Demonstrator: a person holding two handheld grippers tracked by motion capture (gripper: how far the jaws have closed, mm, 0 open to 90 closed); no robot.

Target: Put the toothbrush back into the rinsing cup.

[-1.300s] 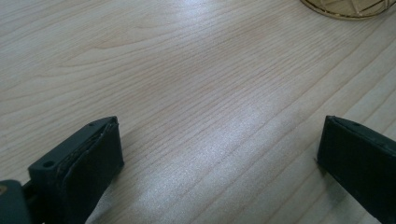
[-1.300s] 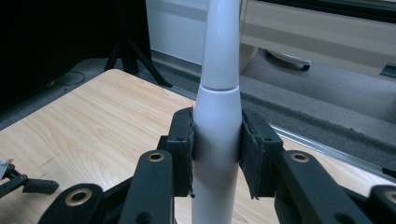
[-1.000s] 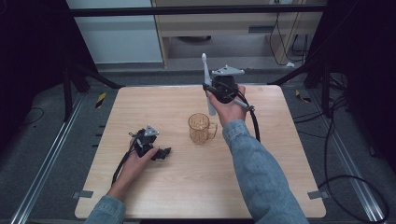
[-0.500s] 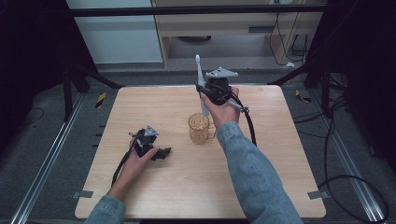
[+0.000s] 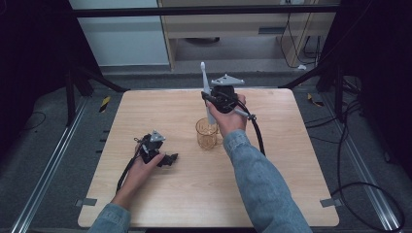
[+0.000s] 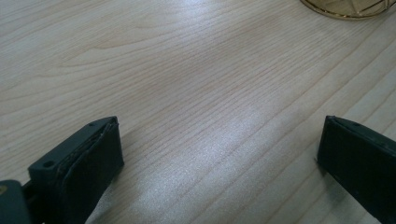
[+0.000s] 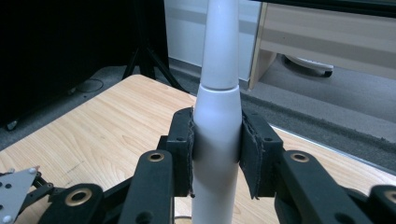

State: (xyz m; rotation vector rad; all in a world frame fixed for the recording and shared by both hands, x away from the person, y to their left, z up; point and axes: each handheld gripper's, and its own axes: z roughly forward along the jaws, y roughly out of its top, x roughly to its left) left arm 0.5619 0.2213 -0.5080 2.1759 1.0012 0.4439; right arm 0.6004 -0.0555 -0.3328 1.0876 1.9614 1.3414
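My right gripper is shut on a white electric toothbrush, held nearly upright over the middle of the table. In the right gripper view both pads press the toothbrush's thick handle, and its thin neck rises above my right gripper. The handle's lower end hangs at the rim of an amber glass cup; whether it is inside I cannot tell. My left gripper lies on the table left of the cup. It is open over bare wood, with the cup's base just ahead.
The light wooden table has open surface to the right and front. Black cables trail from both grippers across it. A dark frame, rails and floor cables surround the table. A pale cabinet stands behind it.
My right hand has carried the toothbrush a little to the left and nearer the cup. The left hand and gripper have stayed put.
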